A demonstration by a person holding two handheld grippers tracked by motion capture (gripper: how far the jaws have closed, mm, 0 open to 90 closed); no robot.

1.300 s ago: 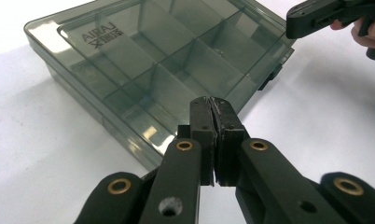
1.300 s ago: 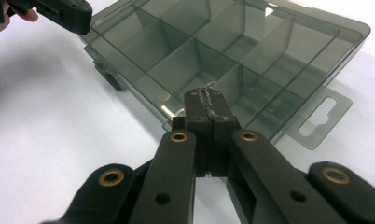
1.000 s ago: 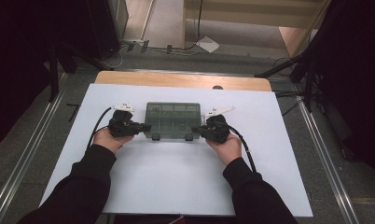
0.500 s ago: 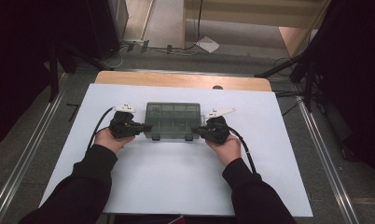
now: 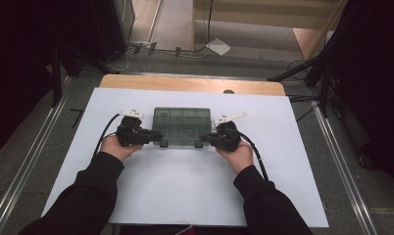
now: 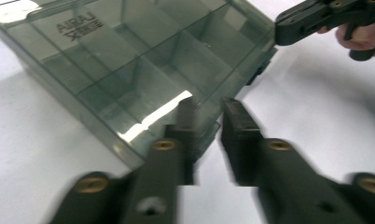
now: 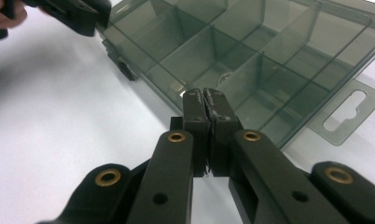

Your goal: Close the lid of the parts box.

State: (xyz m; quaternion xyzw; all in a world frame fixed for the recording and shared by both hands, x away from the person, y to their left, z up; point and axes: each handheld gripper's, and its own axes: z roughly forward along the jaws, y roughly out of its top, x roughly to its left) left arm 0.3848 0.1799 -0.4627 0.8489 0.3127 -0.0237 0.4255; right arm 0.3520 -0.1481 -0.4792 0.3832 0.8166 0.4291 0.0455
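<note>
One marking is readable: embossed letters "AIRAJ" on the clear smoky lid of the compartment box (image 6: 143, 70), near one corner of the lid, seen upside down in the left gripper view. A second line beneath it is too blurred to read.

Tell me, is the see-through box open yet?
Not yet. The lid of the box looks flat and closed. Both tools are at its near edge: the left hand-held gripper has just been opening beside a front latch, and the right hand-held gripper is shut against the edge. Lifting the lid probably comes next.
</note>
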